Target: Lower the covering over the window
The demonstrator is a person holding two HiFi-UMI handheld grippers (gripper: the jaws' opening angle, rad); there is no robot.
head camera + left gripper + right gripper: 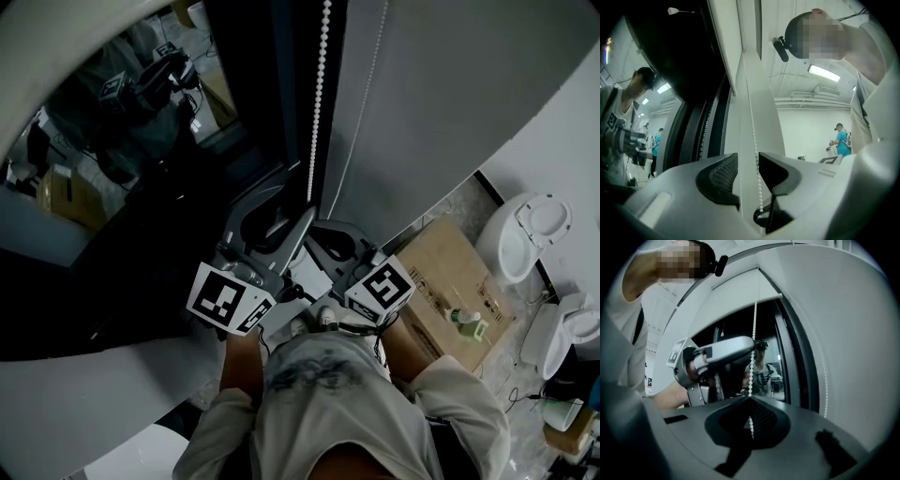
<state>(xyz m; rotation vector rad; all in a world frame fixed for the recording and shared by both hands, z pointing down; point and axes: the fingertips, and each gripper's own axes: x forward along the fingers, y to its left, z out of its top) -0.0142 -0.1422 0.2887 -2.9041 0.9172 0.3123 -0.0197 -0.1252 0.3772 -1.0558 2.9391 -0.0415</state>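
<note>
Window blind (740,287): rolled up high above both grippers, worked by its bead chain (317,103); right gripper (751,400) clamped shut on the chain for pulling, left gripper (749,161) higher up, jaws apart around the chain, gripping nothing, probably ready to re-grip.

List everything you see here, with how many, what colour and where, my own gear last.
bead chain: one, white, hanging beside the blind
blind: one, grey, right of the bead chain
window: one, dark glass, left
cardboard box: one, brown, on the floor at right
bottle: one, green, on the cardboard box
toilets: two, white, on the floor at far right
left gripper: one, grey, open, bead chain passing between its jaws
right gripper: one, grey, shut on the bead chain
</note>
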